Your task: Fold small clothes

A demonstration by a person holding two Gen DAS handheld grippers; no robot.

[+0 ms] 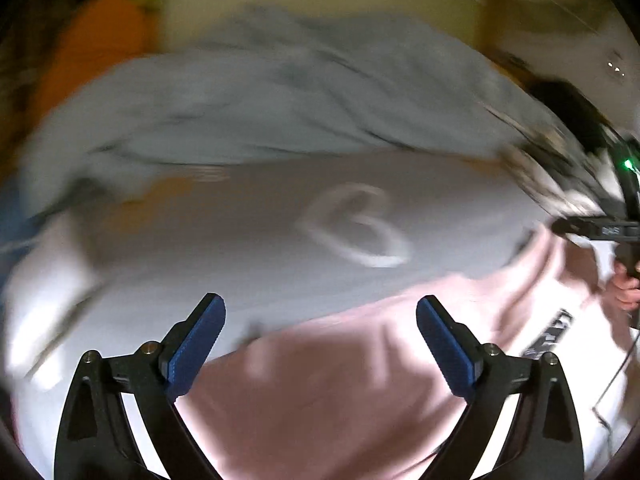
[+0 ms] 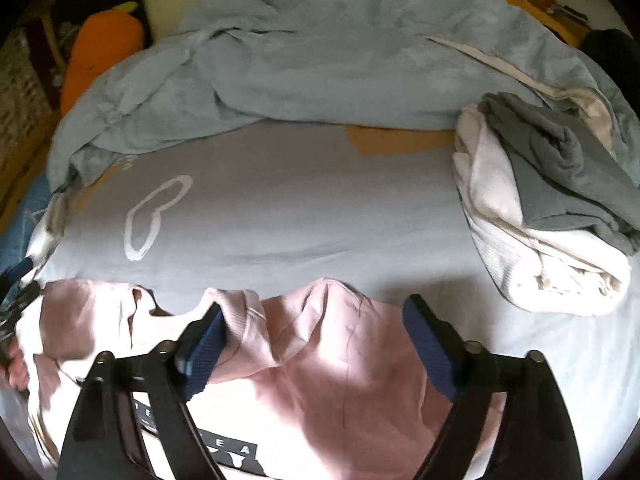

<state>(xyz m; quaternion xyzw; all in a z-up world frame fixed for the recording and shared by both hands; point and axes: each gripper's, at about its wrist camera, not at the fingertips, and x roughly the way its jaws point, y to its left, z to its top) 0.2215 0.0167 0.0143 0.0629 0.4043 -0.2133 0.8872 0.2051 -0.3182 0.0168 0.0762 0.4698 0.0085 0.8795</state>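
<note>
A pink shirt (image 2: 320, 368) with a black printed label lies on the pale bed sheet (image 2: 300, 208). It also shows in the blurred left wrist view (image 1: 328, 380). My right gripper (image 2: 316, 308) is open just above the shirt's rumpled top edge, with a fold of pink cloth against its left finger (image 2: 208, 344). My left gripper (image 1: 320, 312) is open and empty above the shirt's left part. The right gripper's body and the hand that holds it (image 1: 624, 240) show at the right edge of the left wrist view.
A crumpled light blue duvet (image 2: 340, 52) lies across the back of the bed. A pile of white and grey clothes (image 2: 552, 208) sits at the right. An orange cushion (image 2: 100, 52) is at the far left. A white heart print (image 2: 156, 216) marks the sheet.
</note>
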